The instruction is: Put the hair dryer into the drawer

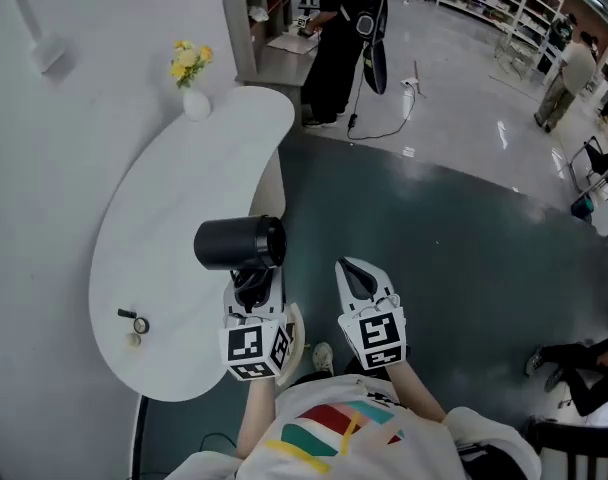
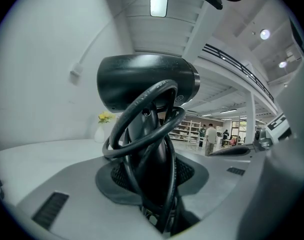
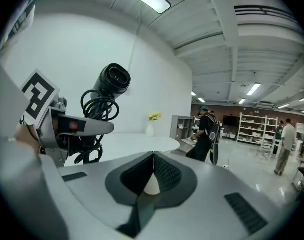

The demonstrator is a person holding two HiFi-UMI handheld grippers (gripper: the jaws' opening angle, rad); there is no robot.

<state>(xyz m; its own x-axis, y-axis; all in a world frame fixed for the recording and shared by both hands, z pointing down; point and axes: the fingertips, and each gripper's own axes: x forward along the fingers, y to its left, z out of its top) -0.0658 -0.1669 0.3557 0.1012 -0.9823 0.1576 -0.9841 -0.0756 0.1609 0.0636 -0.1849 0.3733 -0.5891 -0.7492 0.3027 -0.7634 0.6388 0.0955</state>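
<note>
My left gripper [image 1: 252, 280] is shut on the handle of the black hair dryer [image 1: 239, 243]. The dryer stands upright above the jaws, at the right edge of the white table [image 1: 174, 198]. In the left gripper view its barrel [image 2: 147, 84] lies crosswise and its cord [image 2: 142, 129] is coiled round the handle between the pads. My right gripper [image 1: 357, 268] hangs beside it over the dark floor, with its jaws together and nothing in them. The right gripper view shows those closed jaws [image 3: 153, 176] and, to their left, the hair dryer [image 3: 112, 81] in the left gripper [image 3: 72, 126].
A white vase of yellow flowers [image 1: 194, 98] stands at the table's far end, and small items [image 1: 134, 323] lie near its front left. Beyond the table is a grey cabinet [image 1: 254, 18] with a person in black [image 1: 339, 38] beside it. Shelving and other people are far right.
</note>
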